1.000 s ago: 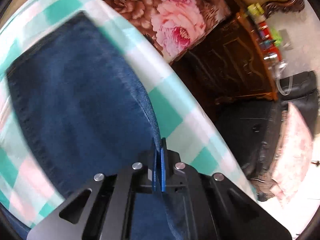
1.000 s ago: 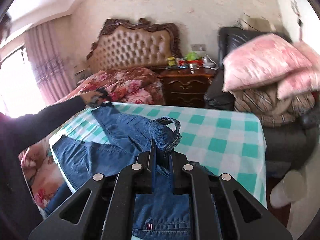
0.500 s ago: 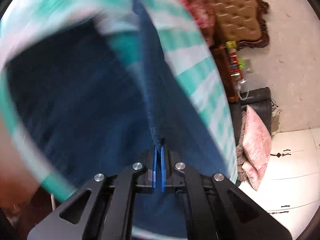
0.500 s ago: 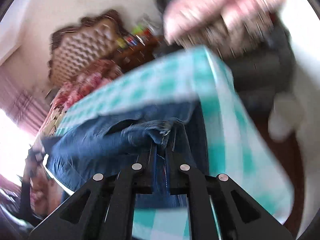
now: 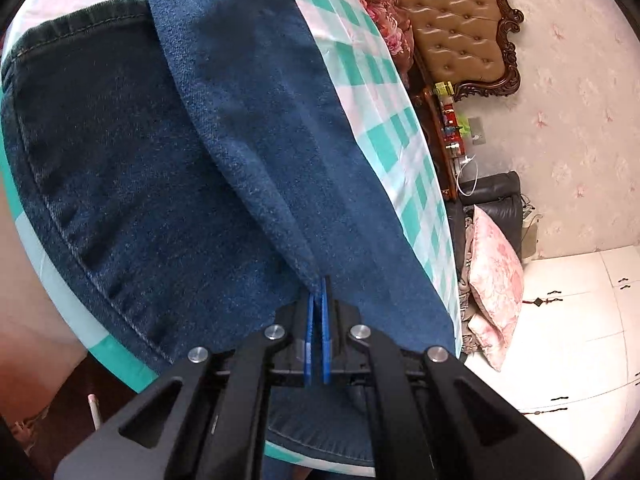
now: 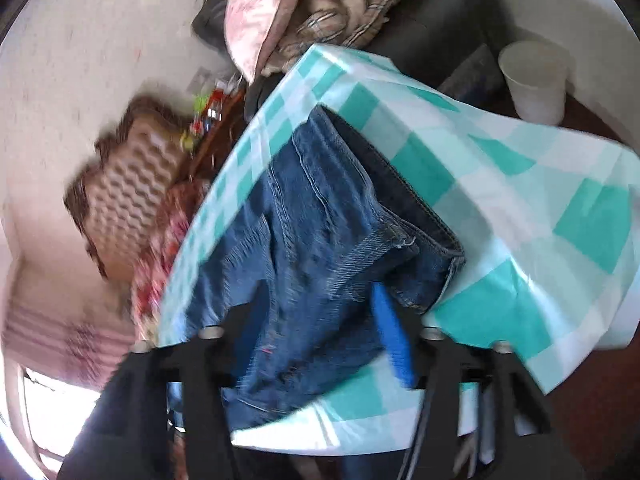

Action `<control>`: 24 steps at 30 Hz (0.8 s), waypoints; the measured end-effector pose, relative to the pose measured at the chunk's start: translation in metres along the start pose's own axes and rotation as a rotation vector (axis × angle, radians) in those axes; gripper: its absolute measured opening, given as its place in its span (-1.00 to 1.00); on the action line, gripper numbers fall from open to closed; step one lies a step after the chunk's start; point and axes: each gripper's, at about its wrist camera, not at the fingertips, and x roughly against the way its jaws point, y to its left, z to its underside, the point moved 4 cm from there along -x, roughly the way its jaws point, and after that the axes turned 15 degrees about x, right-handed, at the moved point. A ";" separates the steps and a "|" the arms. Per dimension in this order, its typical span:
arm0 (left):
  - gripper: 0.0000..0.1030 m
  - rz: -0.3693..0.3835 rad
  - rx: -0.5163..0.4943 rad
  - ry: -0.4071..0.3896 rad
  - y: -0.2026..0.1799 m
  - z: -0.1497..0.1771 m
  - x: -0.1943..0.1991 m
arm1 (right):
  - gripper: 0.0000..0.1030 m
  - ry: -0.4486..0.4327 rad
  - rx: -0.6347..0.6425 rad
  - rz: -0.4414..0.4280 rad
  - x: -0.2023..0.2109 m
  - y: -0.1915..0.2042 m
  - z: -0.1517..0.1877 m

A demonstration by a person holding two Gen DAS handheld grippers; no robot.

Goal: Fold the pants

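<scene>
Blue denim pants lie on a table with a teal and white checked cloth. My left gripper is shut on a fold of the pant leg, which lies doubled over the darker denim below. In the right wrist view the pants lie folded, waistband end near the table corner. My right gripper stands open over the denim. One blue pad shows clear of the cloth; the other finger is hidden behind the pants.
A tufted headboard and floral bedding are beyond the table. A nightstand with small items, a dark armchair with pink pillows, and a white bucket on the floor stand by the table's edge.
Both grippers swung the pant leg across and over the rest of the pants. The right gripper's jaws have opened and let go of the denim. The left stays shut on the fold.
</scene>
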 end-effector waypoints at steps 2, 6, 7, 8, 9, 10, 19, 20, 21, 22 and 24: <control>-0.94 0.000 -0.004 -0.002 0.003 0.001 0.002 | 0.17 0.020 0.027 0.014 -0.007 0.003 -0.002; -0.94 0.007 0.006 0.004 0.010 0.000 -0.001 | 0.17 0.077 0.028 0.078 -0.035 -0.002 0.000; -0.94 0.007 0.003 0.004 0.010 0.000 -0.001 | 0.17 0.075 0.035 0.104 -0.040 -0.002 -0.001; -0.94 0.007 -0.003 0.002 0.010 -0.001 -0.001 | 0.06 0.076 0.040 0.117 -0.044 0.000 -0.001; -0.94 0.007 -0.005 0.004 0.010 -0.001 -0.001 | -0.16 0.086 0.054 0.140 -0.050 0.003 -0.003; -0.94 0.008 -0.010 0.007 0.009 -0.002 -0.001 | -0.76 0.098 0.071 0.164 -0.054 0.005 -0.004; -0.96 0.014 -0.055 -0.030 0.005 0.024 0.044 | -0.87 0.069 0.185 0.277 -0.019 0.035 -0.010; -0.96 0.001 -0.027 -0.015 0.015 0.024 0.039 | -0.87 0.105 0.171 0.293 -0.028 0.025 -0.006; -0.96 -0.005 0.001 -0.002 0.027 0.023 0.033 | -0.87 0.131 0.167 0.302 -0.036 0.018 -0.002; -0.96 -0.005 0.011 0.001 0.033 0.022 0.030 | -0.87 0.150 0.168 0.315 -0.042 0.012 0.001; -0.96 0.005 0.019 -0.008 0.036 0.024 0.031 | -0.87 0.128 0.161 0.301 -0.035 0.015 0.000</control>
